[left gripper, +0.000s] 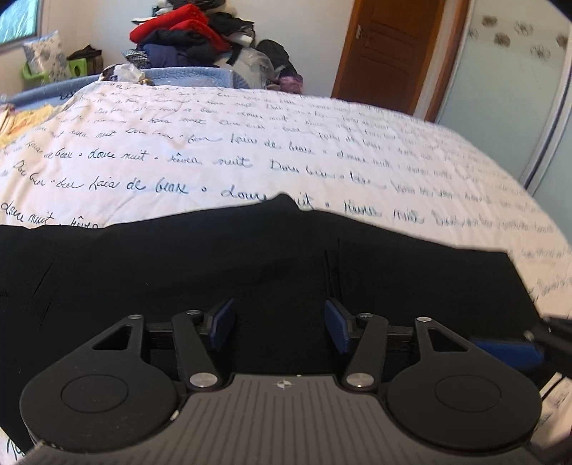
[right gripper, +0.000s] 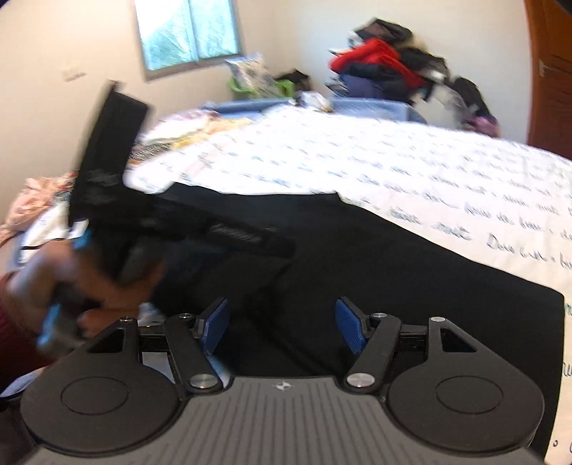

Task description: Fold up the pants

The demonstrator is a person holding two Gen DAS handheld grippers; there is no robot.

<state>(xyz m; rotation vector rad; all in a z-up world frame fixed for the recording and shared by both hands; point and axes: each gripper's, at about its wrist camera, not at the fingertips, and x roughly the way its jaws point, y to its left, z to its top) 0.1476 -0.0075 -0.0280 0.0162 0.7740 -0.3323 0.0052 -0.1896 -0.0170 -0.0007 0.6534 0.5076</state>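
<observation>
A: Where the black pants [left gripper: 250, 257] lie flat on the bed [left gripper: 250, 143], both tongs hang over them, spread, pinching nothing: left tongs [left gripper: 280, 324], right tongs [right gripper: 282, 323].

B: Limits? Pants near edge is cut off under the devices. Right view is motion-blurred; left device there is a dark smear.

A: Clothes pile [left gripper: 193, 32] behind the bed.
</observation>
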